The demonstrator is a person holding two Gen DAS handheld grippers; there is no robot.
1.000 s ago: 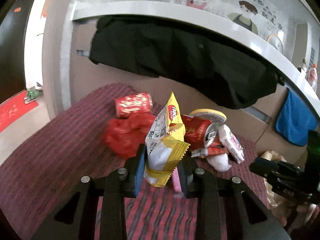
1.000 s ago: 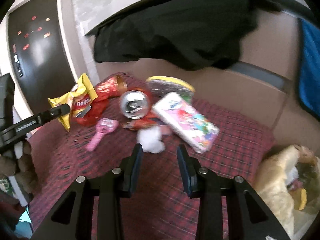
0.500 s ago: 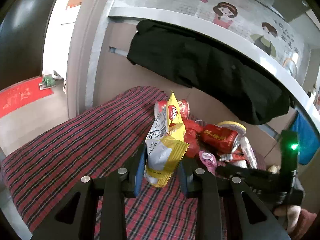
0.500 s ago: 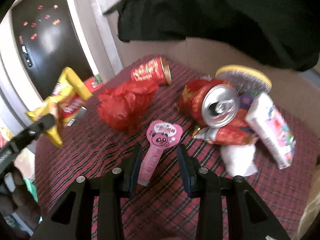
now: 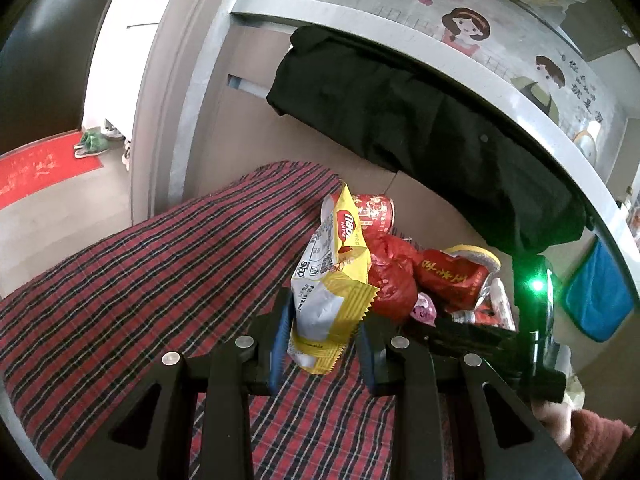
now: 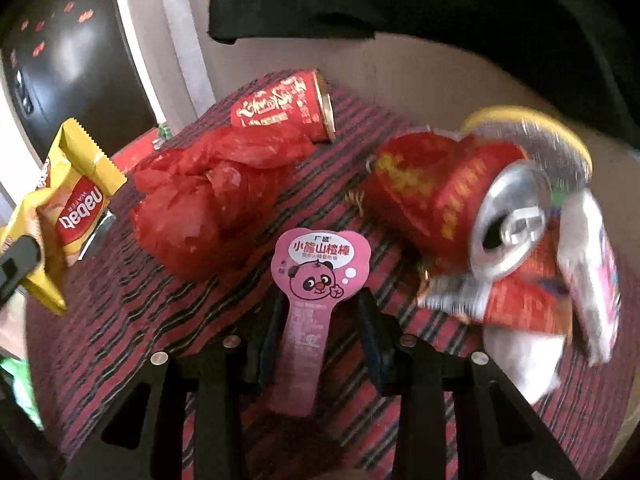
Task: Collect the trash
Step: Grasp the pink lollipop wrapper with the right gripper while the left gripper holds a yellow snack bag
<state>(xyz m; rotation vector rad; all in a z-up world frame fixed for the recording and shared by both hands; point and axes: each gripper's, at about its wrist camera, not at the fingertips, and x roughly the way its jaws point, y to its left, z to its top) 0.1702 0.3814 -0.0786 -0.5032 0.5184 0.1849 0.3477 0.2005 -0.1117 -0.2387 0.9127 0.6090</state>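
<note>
My left gripper (image 5: 326,320) is shut on a yellow wafer wrapper (image 5: 332,280), held upright above the plaid cloth (image 5: 140,280). In the right wrist view that wrapper (image 6: 76,208) hangs at the far left. My right gripper (image 6: 320,312) points down at a pink panda-print wrapper (image 6: 318,264) that lies flat on the cloth. Its jaws are opening and straddle the wrapper's narrow stem without pressing on it. Behind lie a red plastic bag (image 6: 200,200), a red can (image 6: 288,108) on its side and a crushed red can (image 6: 460,208).
A white tissue (image 6: 520,352), a pink printed pack (image 6: 600,280) and a yellow-rimmed lid (image 6: 532,128) crowd the right of the pile. A black garment (image 5: 400,120) hangs over the cardboard wall behind. A blue towel (image 5: 596,296) hangs at far right.
My right gripper has swung left from the white tissue and dropped over the pink wrapper. My left gripper has drawn back from the pile with the yellow wrapper still held.
</note>
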